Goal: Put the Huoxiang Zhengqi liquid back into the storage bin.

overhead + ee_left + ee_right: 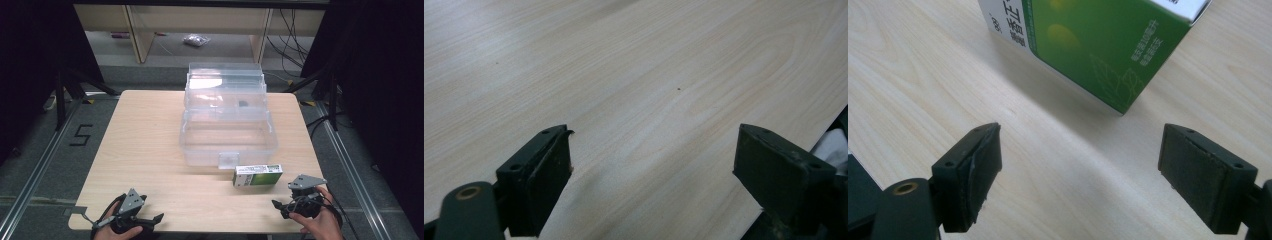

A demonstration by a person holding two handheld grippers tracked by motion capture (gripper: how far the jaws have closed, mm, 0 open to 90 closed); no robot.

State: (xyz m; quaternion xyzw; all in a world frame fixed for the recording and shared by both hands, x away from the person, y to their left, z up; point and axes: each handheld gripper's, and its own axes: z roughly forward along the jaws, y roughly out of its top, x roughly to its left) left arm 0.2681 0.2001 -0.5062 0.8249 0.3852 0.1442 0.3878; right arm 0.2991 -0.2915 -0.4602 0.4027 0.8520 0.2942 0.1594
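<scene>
Right gripper (1080, 172) wide open, holds nothing. Green-and-white carton (1088, 45) just ahead of jaws, not between them (clear storage box (227, 132) behind). Crooked push could knock carton sideways. Left gripper (651, 172) open, empty.

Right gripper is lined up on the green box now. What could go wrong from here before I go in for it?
1. The right gripper is open with the green box ahead of its jaws and set at an angle; closing now could catch a corner and spin it.
2. The box lies close in front of the clear bin; a push forward may shove it against the bin's latch.
3. The left gripper, open, sits near the table edge and could slip off.
</scene>
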